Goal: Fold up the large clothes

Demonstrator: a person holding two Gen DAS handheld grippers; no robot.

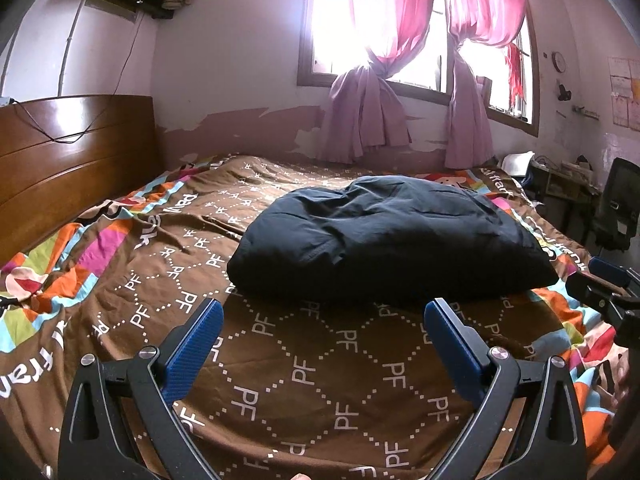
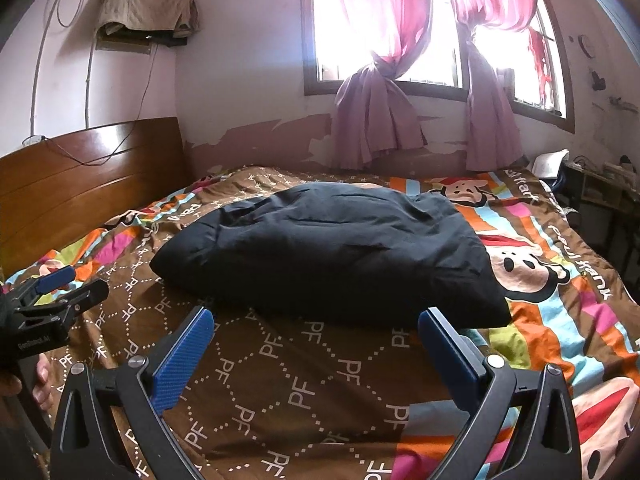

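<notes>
A dark navy garment lies folded in a puffy bundle on the brown patterned bedspread; the right wrist view shows the same garment in the middle of the bed. My left gripper stands open just short of the bundle's near edge, nothing between its blue pads. My right gripper is open too, its right pad close to the bundle's near right corner. In each view the other gripper shows at the edge: the right gripper, the left gripper.
A wooden headboard bounds the bed on the left. Behind the bed is a window with pink curtains. A desk and a dark chair stand to the right. The bedspread has bare room around the bundle.
</notes>
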